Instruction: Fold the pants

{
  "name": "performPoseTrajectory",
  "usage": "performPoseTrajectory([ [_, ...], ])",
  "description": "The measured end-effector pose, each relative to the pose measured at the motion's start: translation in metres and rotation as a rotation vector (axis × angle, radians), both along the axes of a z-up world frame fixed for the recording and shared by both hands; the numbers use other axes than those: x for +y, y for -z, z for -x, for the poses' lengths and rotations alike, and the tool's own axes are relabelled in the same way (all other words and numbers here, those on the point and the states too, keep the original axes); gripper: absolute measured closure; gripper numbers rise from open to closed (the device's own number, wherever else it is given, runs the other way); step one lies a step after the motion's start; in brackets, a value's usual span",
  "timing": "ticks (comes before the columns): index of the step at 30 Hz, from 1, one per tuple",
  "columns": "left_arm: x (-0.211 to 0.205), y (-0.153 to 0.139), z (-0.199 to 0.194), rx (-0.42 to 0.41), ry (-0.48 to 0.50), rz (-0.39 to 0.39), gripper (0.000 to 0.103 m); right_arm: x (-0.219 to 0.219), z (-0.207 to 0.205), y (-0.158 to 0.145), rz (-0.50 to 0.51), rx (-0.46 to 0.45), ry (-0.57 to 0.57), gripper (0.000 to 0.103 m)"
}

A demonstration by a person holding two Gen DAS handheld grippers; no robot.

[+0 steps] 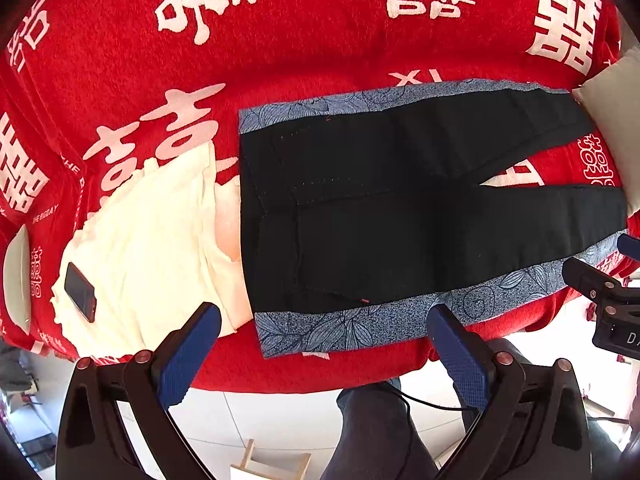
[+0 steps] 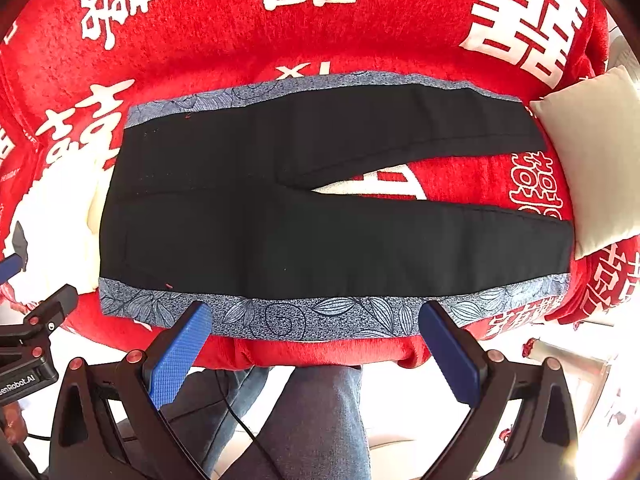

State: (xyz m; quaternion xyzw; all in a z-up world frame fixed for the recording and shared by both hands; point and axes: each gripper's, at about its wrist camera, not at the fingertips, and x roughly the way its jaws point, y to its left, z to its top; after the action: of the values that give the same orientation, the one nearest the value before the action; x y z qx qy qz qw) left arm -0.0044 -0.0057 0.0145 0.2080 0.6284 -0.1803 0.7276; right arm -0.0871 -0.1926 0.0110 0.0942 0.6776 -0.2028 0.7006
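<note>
Pants (image 2: 320, 216) lie flat, unfolded. Left gripper (image 1: 324, 320) and right gripper (image 2: 316, 316) hover at the pants' near edge, fingers wide apart, empty.

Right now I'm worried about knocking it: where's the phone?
In the left wrist view, the phone lies far left on the cream cloth, beside the pants waistband.

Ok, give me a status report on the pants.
Left gripper and right gripper open, empty. Pants flat, unfolded. Phone clear, left of waistband.
</note>
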Motion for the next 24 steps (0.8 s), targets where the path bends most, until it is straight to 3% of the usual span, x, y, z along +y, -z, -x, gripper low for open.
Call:
performPoseTrajectory([
  [15, 0.011, 0.005, -0.005, 0.004, 0.005, 0.025, 0.000, 0.004, 0.002, 0.000, 0.041, -0.002, 0.065, 0.000],
  [24, 0.017, 0.005, -0.006, -0.013, -0.089, 0.027, 0.000, 0.006, 0.004, 0.001, 0.027, -0.001, -0.003, 0.000],
])
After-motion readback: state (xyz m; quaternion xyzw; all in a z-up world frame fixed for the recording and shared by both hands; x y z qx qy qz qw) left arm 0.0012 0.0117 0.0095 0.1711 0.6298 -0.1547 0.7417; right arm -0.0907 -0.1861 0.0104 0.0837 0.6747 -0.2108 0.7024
